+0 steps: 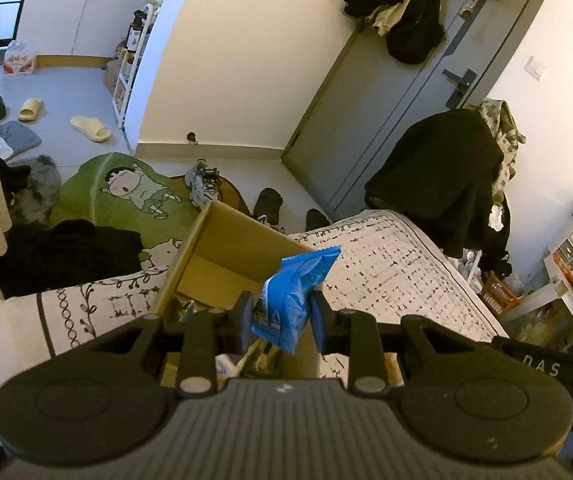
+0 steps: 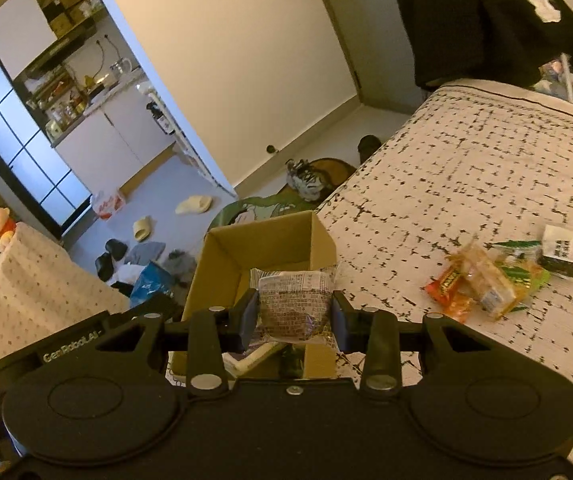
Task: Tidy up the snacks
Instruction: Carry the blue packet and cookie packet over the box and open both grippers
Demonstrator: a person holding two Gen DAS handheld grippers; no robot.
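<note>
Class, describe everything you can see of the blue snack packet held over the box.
The blue snack packet is a crinkly, glossy plastic pouch with a serrated top seal and a white label panel near its bottom. It stands roughly upright, leaning right, pinched at its middle by the left gripper, in the air above the open cardboard box on the bed.

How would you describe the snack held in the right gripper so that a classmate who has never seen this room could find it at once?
Start at the patterned bedspread, then find the open cardboard box at its edge. Above the box, the right gripper clamps a clear-wrapped brown cake. Unlike the bright orange and green snack packets lying loose on the bed, it is printed with small dark text.
</note>
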